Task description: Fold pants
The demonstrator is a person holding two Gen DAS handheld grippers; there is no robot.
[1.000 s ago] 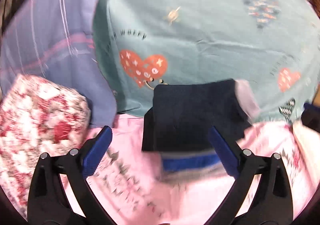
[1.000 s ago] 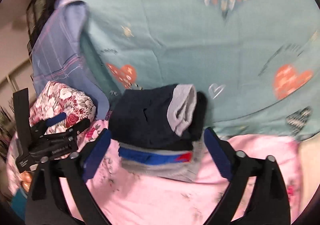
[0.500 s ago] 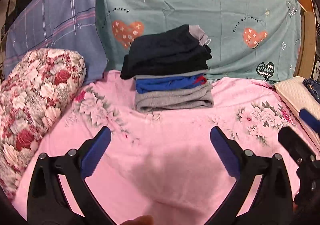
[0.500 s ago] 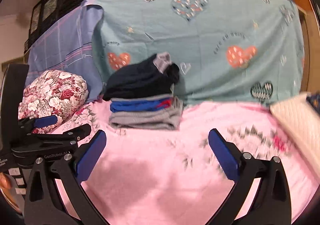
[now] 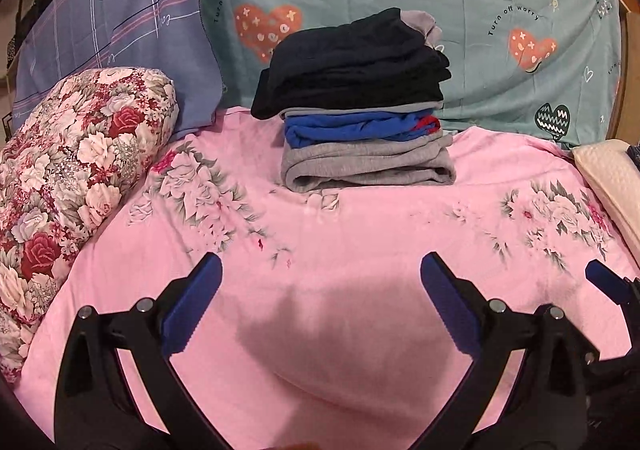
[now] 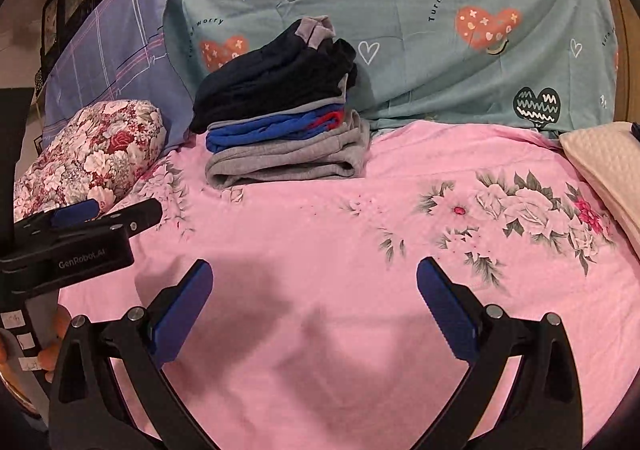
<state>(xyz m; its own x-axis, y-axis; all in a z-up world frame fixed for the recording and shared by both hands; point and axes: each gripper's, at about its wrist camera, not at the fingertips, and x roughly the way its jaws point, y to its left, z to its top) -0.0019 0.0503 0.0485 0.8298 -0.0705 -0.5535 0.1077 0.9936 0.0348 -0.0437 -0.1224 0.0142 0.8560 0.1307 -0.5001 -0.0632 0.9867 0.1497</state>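
Note:
Folded dark navy pants (image 5: 352, 65) (image 6: 276, 73) lie on top of a stack, over a blue garment (image 5: 360, 127) (image 6: 276, 127) and a grey one (image 5: 368, 165) (image 6: 288, 161). The stack rests at the far side of a pink floral sheet (image 5: 360, 250) (image 6: 360, 250). My left gripper (image 5: 320, 302) is open and empty, well short of the stack. My right gripper (image 6: 314, 306) is also open and empty, equally far back. In the right wrist view the left gripper's body (image 6: 76, 238) shows at the left edge, with a hand below it.
A red floral bolster (image 5: 72, 177) (image 6: 88, 157) lies at the left. A teal heart-print cover (image 5: 480, 29) (image 6: 440, 29) and a purple striped pillow (image 5: 112, 33) stand behind the stack. A cream quilted pad (image 5: 612, 177) (image 6: 604, 169) sits at the right edge.
Both grippers have pulled back from the stack, which now sits much farther away. The navy pants stay on top of the pile, no longer between the fingers.

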